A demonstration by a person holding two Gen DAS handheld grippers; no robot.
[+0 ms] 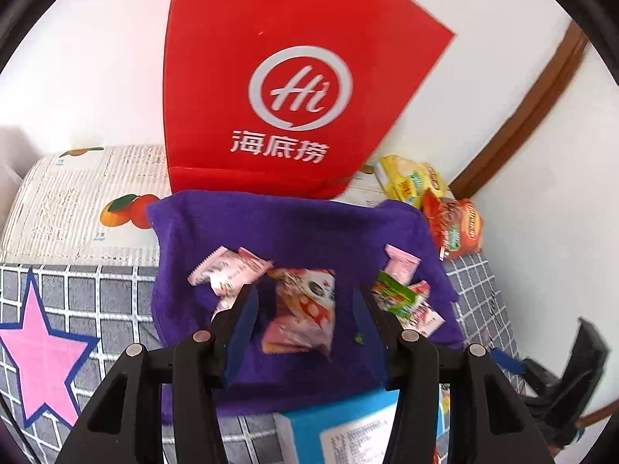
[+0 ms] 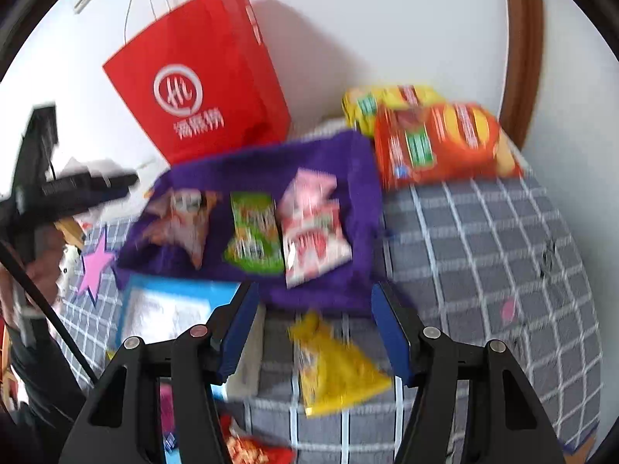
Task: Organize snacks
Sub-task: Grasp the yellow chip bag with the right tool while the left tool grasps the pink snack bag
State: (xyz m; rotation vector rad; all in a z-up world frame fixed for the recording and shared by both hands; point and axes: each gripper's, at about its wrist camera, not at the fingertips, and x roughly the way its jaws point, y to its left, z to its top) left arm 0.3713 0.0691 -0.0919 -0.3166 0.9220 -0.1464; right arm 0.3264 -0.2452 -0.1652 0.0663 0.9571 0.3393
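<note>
1. Grey checked cloth (image 2: 483,239) covers the tabletop beneath both hands, against a white wall.
2. Left tongs (image 1: 305,309) stand parted above the purple towel (image 1: 286,228); a pink-and-white snack packet (image 1: 303,309) lies between the blue pads, which do not press on it.
3. Right tongs (image 2: 315,317) are also unclenched, and a yellow packet (image 2: 336,371) lies on the checked cloth between their jaws, untouched as far as the blur allows.
4. Further out on the towel lie more small packets: pale pink ones (image 1: 228,270) toward the left tongs' side, a green one (image 2: 253,232) and a strawberry-printed one (image 2: 313,232) in the right wrist view.
5. A blue box (image 2: 174,305) rests at the towel's near edge.
6. Behind the towel a red paper bag (image 1: 286,77) stands upright; beside it lie an orange chip bag (image 2: 437,139) and a yellow chip bag (image 2: 387,100).
7. Judged from this, sorting is midway: small packets are gathered on the towel, and the yellow packet remains off it.
8. Next move probably calls for the right tongs to settle around the yellow packet, close gently on the crinkly wrapper, and carry it to the towel.
</note>
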